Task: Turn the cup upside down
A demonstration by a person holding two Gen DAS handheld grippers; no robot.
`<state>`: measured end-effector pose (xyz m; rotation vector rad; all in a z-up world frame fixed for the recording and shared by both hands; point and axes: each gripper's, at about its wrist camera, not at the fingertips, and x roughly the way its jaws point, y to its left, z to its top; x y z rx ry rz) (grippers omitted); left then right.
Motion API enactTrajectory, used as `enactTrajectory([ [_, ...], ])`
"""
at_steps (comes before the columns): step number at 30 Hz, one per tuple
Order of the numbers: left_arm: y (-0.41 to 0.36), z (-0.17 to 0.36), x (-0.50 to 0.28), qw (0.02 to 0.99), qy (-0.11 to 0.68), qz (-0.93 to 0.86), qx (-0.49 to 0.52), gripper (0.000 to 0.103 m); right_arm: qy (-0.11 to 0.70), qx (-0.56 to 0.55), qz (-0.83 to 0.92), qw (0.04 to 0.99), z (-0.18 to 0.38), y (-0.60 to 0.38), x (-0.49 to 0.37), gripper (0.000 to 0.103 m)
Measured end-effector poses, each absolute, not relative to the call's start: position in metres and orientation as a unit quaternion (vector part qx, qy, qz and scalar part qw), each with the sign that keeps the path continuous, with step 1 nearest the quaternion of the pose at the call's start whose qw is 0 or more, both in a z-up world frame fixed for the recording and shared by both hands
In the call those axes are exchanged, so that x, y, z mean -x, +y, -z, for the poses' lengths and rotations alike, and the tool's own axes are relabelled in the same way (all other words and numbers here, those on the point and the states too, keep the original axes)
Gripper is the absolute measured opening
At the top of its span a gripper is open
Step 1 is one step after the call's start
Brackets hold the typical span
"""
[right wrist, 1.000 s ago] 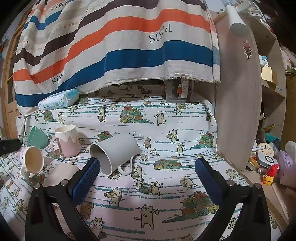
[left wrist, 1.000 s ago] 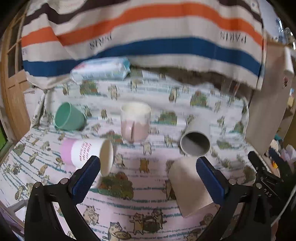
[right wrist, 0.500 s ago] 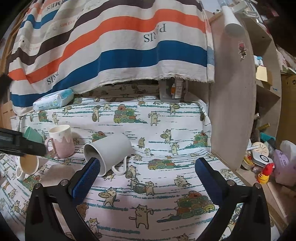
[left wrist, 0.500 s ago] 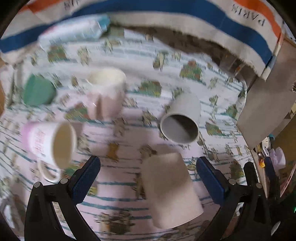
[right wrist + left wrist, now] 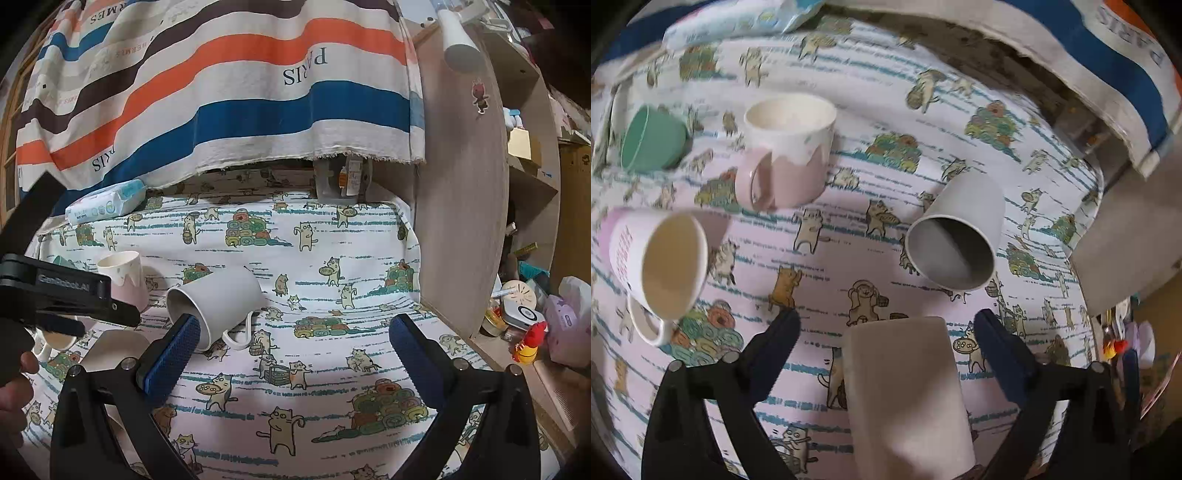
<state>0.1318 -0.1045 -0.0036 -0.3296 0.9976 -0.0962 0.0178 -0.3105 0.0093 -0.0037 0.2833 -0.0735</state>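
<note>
A beige cup (image 5: 908,395) lies on its side on the cat-print cloth, between the open fingers of my left gripper (image 5: 886,328), which hovers above it without touching. The cup also shows at the left in the right wrist view (image 5: 110,350). A grey mug (image 5: 956,236) lies on its side just beyond, mouth toward me; it also shows in the right wrist view (image 5: 218,299). My right gripper (image 5: 291,336) is open and empty, to the right of the grey mug.
A pink-and-white mug (image 5: 786,147) stands upright. A white mug with pink print (image 5: 661,258) and a green cup (image 5: 650,138) lie on their sides at the left. A wipes pack (image 5: 107,203) lies at the back. A wooden shelf panel (image 5: 461,184) bounds the right.
My left gripper has moved forward and tilted down over the beige cup, which now lies between its fingers. The right gripper has drifted slightly; the left gripper now shows at its left edge.
</note>
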Motion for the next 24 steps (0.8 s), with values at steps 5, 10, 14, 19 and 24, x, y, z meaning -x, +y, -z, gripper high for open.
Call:
enactTrajectory([
  [5,-0.106,0.022,-0.14,0.835,0.514,0.062,0.187,0.093,0.137,0.009,0.05,0.989,-0.01,-0.309,-0.016,0.103],
  [10,-0.11,0.033,-0.146,0.822,0.531,0.07,0.194,0.074,0.141,-0.002,0.05,0.989,-0.009,-0.313,-0.017,0.103],
  [14,-0.11,0.033,-0.143,0.825,0.525,0.073,0.194,0.073,0.139,0.003,0.052,0.989,-0.01,-0.312,-0.017,0.103],
  [19,-0.109,0.011,-0.13,0.854,0.487,0.079,0.164,0.072,0.139,0.001,0.054,0.989,-0.009,-0.312,-0.016,0.103],
  [24,-0.101,-0.001,-0.123,0.854,0.479,0.098,0.176,0.072,0.14,0.001,0.058,0.988,-0.01,-0.312,-0.016,0.103],
])
